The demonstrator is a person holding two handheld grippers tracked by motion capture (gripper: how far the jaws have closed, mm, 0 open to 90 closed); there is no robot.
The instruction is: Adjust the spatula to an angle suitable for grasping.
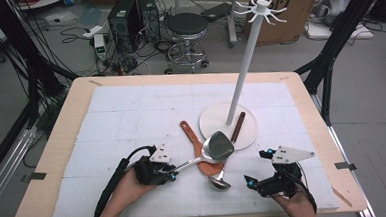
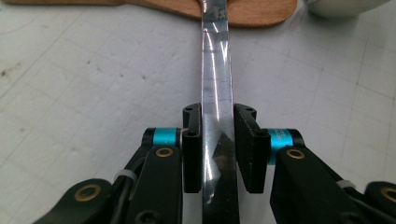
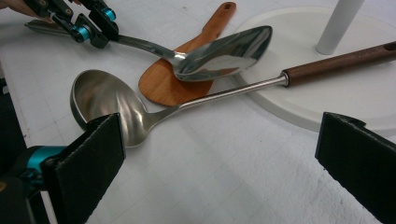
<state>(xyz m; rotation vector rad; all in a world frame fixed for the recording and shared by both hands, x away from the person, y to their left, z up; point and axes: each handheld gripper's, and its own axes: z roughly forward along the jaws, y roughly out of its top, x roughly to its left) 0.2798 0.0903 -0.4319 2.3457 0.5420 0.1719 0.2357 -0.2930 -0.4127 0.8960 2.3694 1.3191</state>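
Observation:
My left gripper [image 1: 172, 173] is shut on the flat handle of a large steel spoon [image 1: 218, 146], and its black pads [image 2: 192, 140] press both sides of the shiny handle [image 2: 217, 93]. The spoon's bowl is lifted over an orange-brown wooden spatula [image 1: 196, 141]. A steel ladle [image 1: 219, 182] with a dark wooden handle lies across the white round base [image 1: 247, 133] of a hook stand. At the front right, my right gripper [image 1: 254, 166] stands wide open and holds nothing. In the right gripper view its jaws frame the ladle bowl [image 3: 102, 100], the spoon [image 3: 224, 53] and the spatula [image 3: 163, 86].
The stand's white pole [image 1: 244, 66] rises from its base to a crown of hooks [image 1: 261, 7]. A white padded mat [image 1: 131, 116] covers the wooden table [image 1: 71, 110]. Beyond the table are a stool [image 1: 186, 26], computer cases, cables and cardboard boxes.

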